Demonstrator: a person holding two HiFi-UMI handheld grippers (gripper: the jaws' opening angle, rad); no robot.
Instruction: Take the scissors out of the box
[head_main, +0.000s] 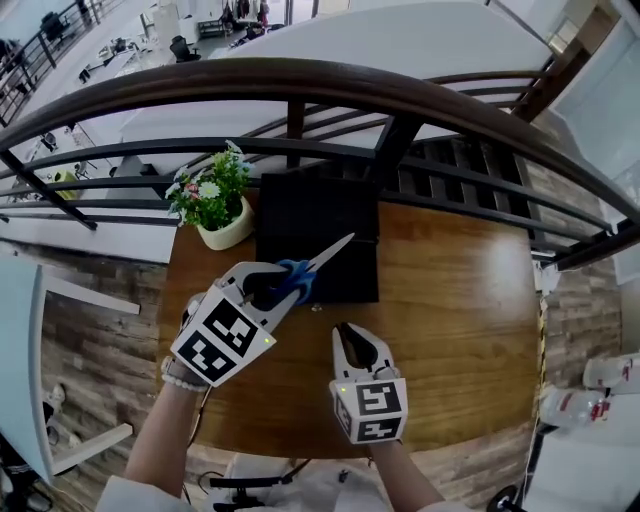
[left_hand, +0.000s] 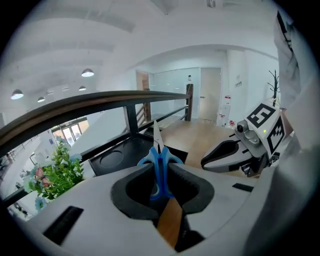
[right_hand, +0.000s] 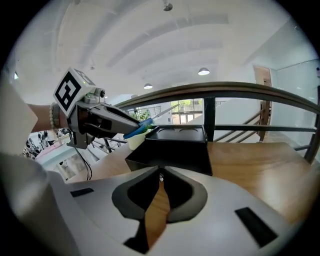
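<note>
My left gripper (head_main: 284, 286) is shut on the blue handles of the scissors (head_main: 300, 274), held in the air over the front edge of the black box (head_main: 318, 225). The silver blades point up and away to the right, above the box. In the left gripper view the scissors (left_hand: 158, 151) stand edge-on between the pads, with the box (left_hand: 120, 156) below and behind. My right gripper (head_main: 347, 331) hovers just in front of the box over the table, its jaws together and nothing between them. The right gripper view shows the box (right_hand: 175, 145) ahead and the scissors (right_hand: 137, 131) to the left.
The box sits at the back of a round wooden table (head_main: 450, 300), against a dark curved railing (head_main: 300, 80). A potted plant (head_main: 213, 205) with small flowers stands just left of the box. Bare tabletop lies to the right of the box; beyond the rail is a drop.
</note>
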